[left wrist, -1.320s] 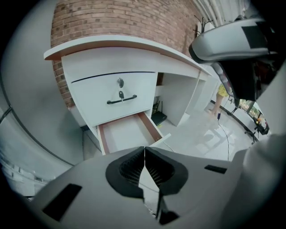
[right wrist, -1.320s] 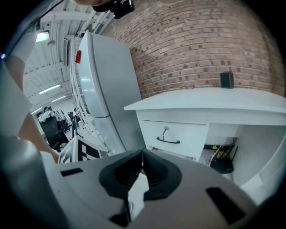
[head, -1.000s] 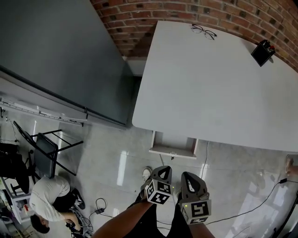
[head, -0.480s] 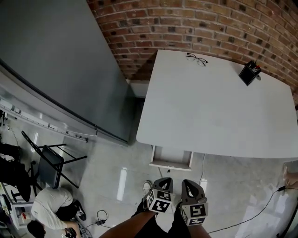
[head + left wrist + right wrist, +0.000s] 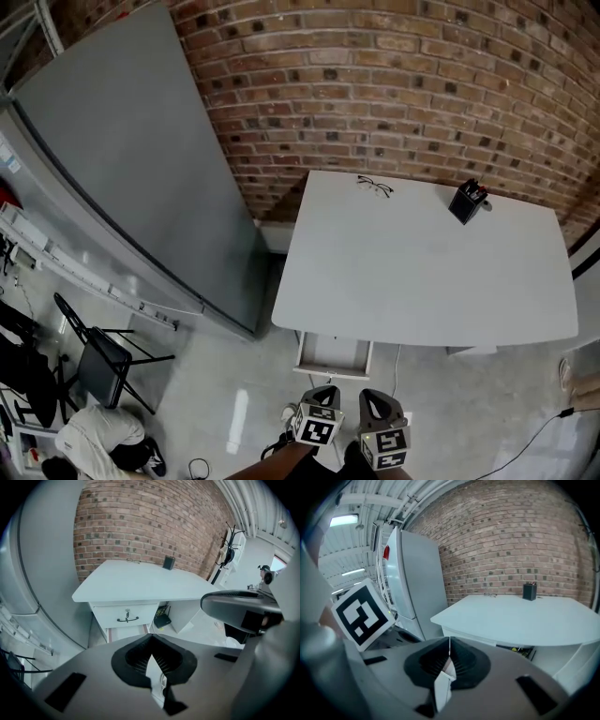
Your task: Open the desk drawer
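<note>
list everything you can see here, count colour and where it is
desk: 1, white, against the brick wall
drawer: 1, white with a dark handle, under the desk's front edge near its left end
glasses: 1 pair, dark-framed, on the desk near the wall
pen holder: 1, black, on the desk, right of the glasses
small box: 1, black, on the floor under the desk
brick wall: 1, red-brown, behind the desk
panel: 1, grey, large, left of the desk
folding chair: 1, black, on the floor at lower left
person: 1, light top, crouched beside the chair
left tool: 1, grey, shut and empty, in front of the drawer
right tool: 1, grey, shut and empty, beside the left tool
</note>
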`<state>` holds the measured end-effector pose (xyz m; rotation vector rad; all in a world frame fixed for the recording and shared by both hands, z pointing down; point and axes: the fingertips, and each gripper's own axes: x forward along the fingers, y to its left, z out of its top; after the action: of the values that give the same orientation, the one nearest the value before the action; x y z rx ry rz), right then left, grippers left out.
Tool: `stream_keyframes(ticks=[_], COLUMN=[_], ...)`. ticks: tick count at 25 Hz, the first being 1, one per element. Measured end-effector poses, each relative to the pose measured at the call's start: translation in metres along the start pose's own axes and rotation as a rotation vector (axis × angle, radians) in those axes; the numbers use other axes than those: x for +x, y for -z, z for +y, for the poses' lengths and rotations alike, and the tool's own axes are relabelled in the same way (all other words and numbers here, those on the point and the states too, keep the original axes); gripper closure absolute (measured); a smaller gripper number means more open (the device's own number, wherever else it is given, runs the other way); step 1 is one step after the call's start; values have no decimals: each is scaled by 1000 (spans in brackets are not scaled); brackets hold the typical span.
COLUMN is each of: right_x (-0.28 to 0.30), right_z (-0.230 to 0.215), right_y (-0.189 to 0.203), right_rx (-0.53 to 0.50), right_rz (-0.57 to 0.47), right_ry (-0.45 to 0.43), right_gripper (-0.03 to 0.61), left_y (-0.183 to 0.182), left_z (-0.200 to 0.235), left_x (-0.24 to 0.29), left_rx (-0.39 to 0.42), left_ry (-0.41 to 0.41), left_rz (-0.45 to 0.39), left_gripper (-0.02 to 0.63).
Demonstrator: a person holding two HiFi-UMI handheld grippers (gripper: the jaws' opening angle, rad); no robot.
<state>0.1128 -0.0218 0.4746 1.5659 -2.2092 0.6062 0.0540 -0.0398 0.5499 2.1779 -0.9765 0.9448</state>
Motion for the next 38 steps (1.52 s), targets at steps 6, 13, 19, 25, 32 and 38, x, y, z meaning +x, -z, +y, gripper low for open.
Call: stream_keyframes(ticks=[6, 13, 19, 25, 32, 38], right_x=[-28, -28, -35, -39, -36, -25], right_z=[-2, -13, -21, -20, -22, -6], right_y=[-8, -28, -44, -57, -58, -60], right_rx=[17, 12, -16, -59, -69, -80], right_rz=[-13, -62, -89, -92, -84, -63], right_ry=[-10, -18, -49, -71, -54, -87], right_gripper=[562, 562, 562, 563, 563, 563], left_y=[-16, -16, -24, -35, -33, -34], left_z=[-12, -4, -16, -26, -27, -12], left_x=[-26, -40, -44, -48, -39, -43], left_rx=[-8, -53, -88, -110, -112, -137], left_ry=[0, -43, -49, -41, -18, -6], left_rz=[-27, -20, -47, -77, -60, -61], left_gripper=[606, 606, 606, 606, 606, 606])
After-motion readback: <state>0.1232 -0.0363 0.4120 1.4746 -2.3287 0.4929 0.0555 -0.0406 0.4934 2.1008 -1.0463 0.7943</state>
